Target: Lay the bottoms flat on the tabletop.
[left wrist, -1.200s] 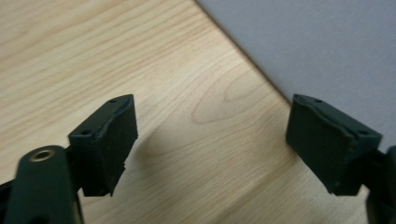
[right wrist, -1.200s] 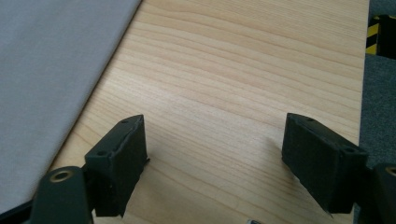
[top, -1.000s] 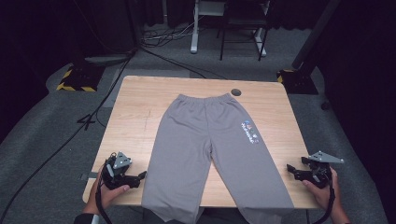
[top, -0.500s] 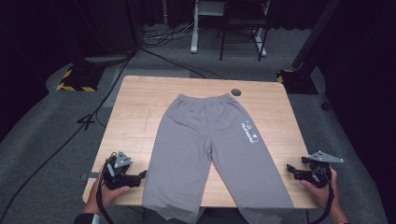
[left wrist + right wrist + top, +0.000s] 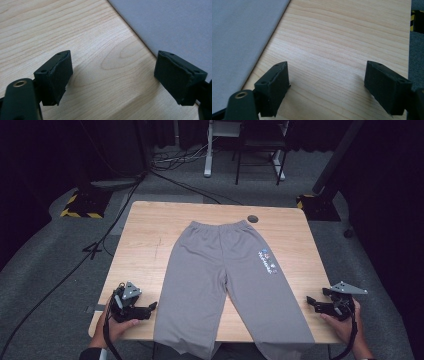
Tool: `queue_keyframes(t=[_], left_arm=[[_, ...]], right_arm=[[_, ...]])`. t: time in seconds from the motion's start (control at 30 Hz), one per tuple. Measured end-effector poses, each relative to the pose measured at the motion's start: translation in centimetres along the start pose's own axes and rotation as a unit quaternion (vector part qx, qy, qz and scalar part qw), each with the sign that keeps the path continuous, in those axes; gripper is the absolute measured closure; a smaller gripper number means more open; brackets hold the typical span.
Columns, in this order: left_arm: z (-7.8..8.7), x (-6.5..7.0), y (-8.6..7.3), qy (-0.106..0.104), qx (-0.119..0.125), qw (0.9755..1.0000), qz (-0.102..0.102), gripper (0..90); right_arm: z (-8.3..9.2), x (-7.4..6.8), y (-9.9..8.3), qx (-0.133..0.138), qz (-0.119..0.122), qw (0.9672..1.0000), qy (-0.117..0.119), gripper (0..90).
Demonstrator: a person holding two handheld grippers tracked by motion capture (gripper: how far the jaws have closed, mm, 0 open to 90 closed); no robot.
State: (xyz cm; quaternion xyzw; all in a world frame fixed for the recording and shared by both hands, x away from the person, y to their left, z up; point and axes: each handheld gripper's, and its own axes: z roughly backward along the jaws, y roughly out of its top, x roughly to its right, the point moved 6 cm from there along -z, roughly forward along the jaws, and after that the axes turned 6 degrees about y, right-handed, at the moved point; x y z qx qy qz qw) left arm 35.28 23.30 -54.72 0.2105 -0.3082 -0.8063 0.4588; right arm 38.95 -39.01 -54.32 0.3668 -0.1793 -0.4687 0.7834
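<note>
Grey pants [image 5: 225, 270] lie flat on the wooden table [image 5: 150, 235], waistband at the far side, both legs running over the near edge. A small printed logo [image 5: 267, 261] marks the right leg. My left gripper [image 5: 150, 309] rests open at the near left corner, just left of the left leg; its own view has the grey cloth [image 5: 170, 22] beyond the right jaw. My right gripper [image 5: 311, 301] stands open near the right edge, close beside the right leg, with cloth [image 5: 239, 37] at the left of its view. Nothing is between either pair of jaws.
A dark round cable hole [image 5: 253, 219] sits in the table near the waistband. Bare wood lies left of the pants. Beyond the table are cables [image 5: 115, 220] on the grey floor, a desk frame [image 5: 240, 145] and yellow-black striped bases [image 5: 80, 205].
</note>
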Motion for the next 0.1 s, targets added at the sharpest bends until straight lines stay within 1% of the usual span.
queue_keyframes(t=[0.1], left_arm=[[-0.02, -0.02, 0.02, 0.001, 0.000, 1.0000, 0.001, 15.4]], right_arm=[[0.00, 0.00, 0.00, 0.000, 0.000, 1.0000, 0.000, 19.8]])
